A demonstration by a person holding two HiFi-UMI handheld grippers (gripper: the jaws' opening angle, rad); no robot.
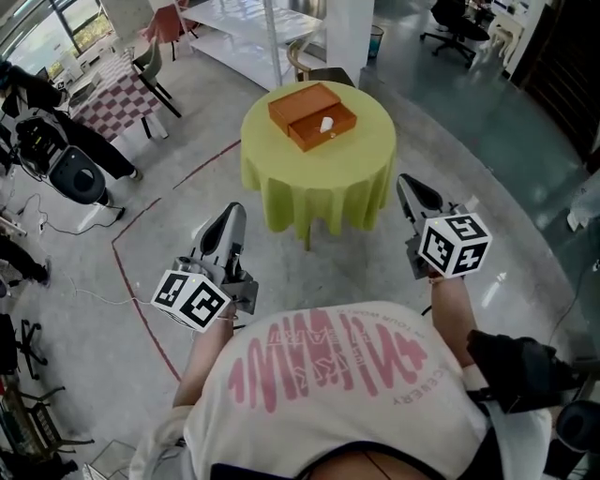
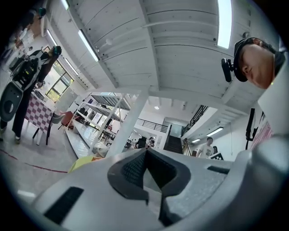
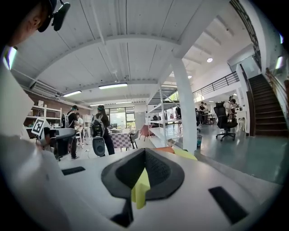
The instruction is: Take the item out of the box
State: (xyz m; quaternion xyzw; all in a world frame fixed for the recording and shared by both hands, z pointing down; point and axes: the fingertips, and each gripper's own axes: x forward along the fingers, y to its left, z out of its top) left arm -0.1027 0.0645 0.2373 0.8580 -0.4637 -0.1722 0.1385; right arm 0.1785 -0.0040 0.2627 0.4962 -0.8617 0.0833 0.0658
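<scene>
Left gripper [image 2: 145, 152]: jaws closed, the dark pad tips meet, nothing between them. It points slightly upward toward the ceiling beams and a white pillar. A sliver of yellow-green tablecloth [image 2: 81, 163] shows just past its left jaw.

Right gripper [image 3: 144, 151]: jaws closed tip to tip and empty. The yellow-green seen through the slit below the tips is the tablecloth behind them, not something held.

Head view: both grippers are held out in front of the person's chest, over bare concrete floor [image 1: 487, 169], the left at the left of the frame and the right at the right. Each marker cube sits toward the person and the jaws point away toward the table. Both are well short of the table and touch nothing.

Round table [image 1: 319, 183]: draped in the yellow-green cloth, it stands ahead, between the two grippers' lines.

Box [image 1: 303, 101]: orange-brown, it sits on top of the table, toward its far side. It is in two parts lying side by side, and the nearer part is open at the top.

Item [image 1: 326, 123]: small and white, it lies inside the open part of the box. It is too small to identify.

Surroundings:
- a red line [image 1: 141, 225] is marked on the floor left of the table;
- a checkered table [image 1: 117, 98] stands at far left;
- an office chair [image 1: 452, 21] stands at top right;
- people stand in the background of both gripper views.
</scene>
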